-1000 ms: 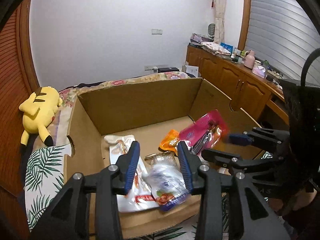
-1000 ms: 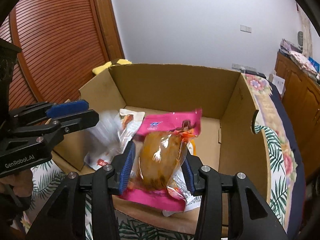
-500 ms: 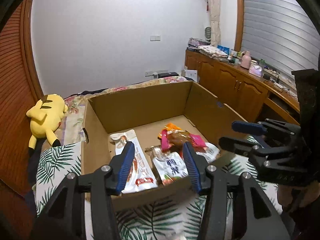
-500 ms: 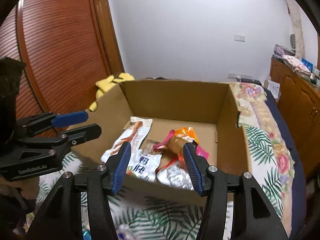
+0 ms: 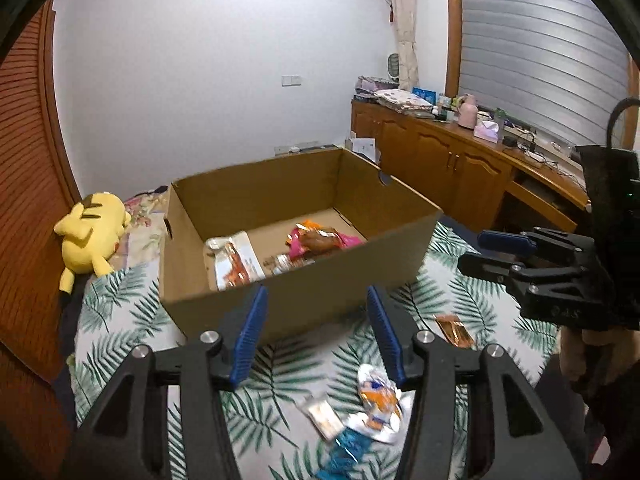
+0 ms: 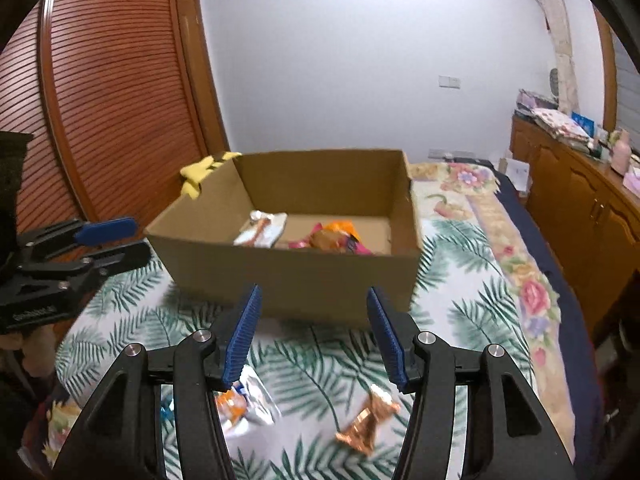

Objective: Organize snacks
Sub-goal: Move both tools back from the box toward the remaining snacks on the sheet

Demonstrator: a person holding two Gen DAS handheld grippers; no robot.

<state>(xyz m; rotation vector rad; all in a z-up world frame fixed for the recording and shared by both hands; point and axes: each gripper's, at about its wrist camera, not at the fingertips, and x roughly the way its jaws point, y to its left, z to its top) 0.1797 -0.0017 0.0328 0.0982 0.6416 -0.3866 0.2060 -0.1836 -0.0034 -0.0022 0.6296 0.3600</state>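
An open cardboard box (image 5: 336,280) (image 6: 304,284) stands on a palm-leaf bedspread and holds several snack packets, among them a white one (image 5: 236,264) and a pink and orange one (image 5: 320,240). Loose snacks lie on the bedspread in front of the box: a white and orange packet (image 5: 378,400) (image 6: 244,404), a copper foil packet (image 5: 454,330) (image 6: 368,420) and a blue wrapper (image 5: 344,456). My left gripper (image 5: 316,332) is open and empty, held above the loose snacks. My right gripper (image 6: 316,332) is open and empty too, and it shows at the right in the left wrist view (image 5: 504,252).
A yellow plush toy (image 5: 90,236) lies on the bed left of the box. Wooden cabinets (image 5: 452,168) with clutter on top run along the right wall. A slatted wooden door (image 6: 108,92) stands at the left.
Both grippers have pulled back and up from the box after letting go of their packets inside it. The loose snacks on the bedspread have come into view.
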